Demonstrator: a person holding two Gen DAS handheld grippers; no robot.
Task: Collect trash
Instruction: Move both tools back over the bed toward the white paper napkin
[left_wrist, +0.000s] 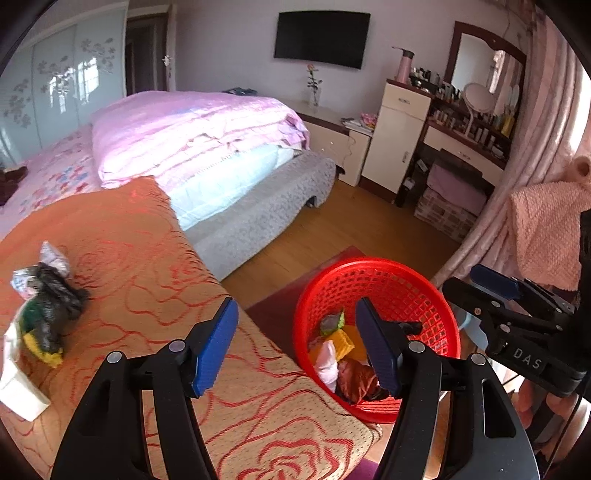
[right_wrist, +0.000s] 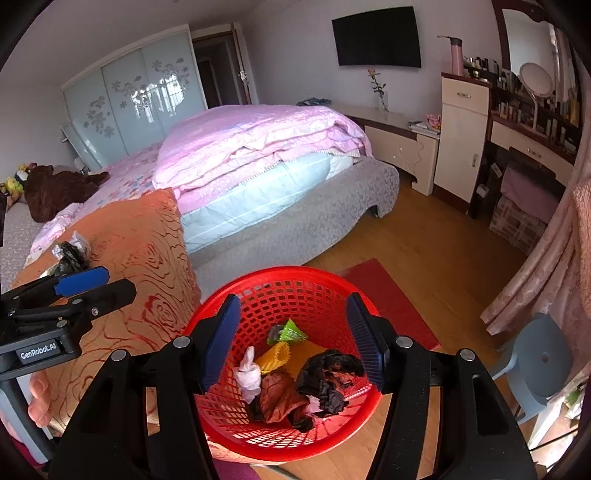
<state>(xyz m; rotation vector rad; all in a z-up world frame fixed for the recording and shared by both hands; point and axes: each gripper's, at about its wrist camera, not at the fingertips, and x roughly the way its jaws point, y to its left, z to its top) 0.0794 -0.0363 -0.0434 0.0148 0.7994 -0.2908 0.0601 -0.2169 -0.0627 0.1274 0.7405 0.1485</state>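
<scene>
**Over the red basket, both grippers empty**

Beside the bed, the red basket (right_wrist: 284, 291) sits on the floor holding a crumpled black bag (right_wrist: 328, 380), a white wad (right_wrist: 249, 376) and yellow and green scraps. The right gripper (right_wrist: 291, 339) hangs over it, jaws apart and empty. The left gripper (left_wrist: 295, 343) is likewise spread with nothing between its pads. More trash (left_wrist: 48, 302) lies on the orange cover (left_wrist: 147, 258).

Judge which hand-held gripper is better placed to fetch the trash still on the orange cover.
Left. The left hand-held gripper is open over the orange cover, nearer the trash pile. The right hand-held gripper, also open, is over the red basket.
</scene>
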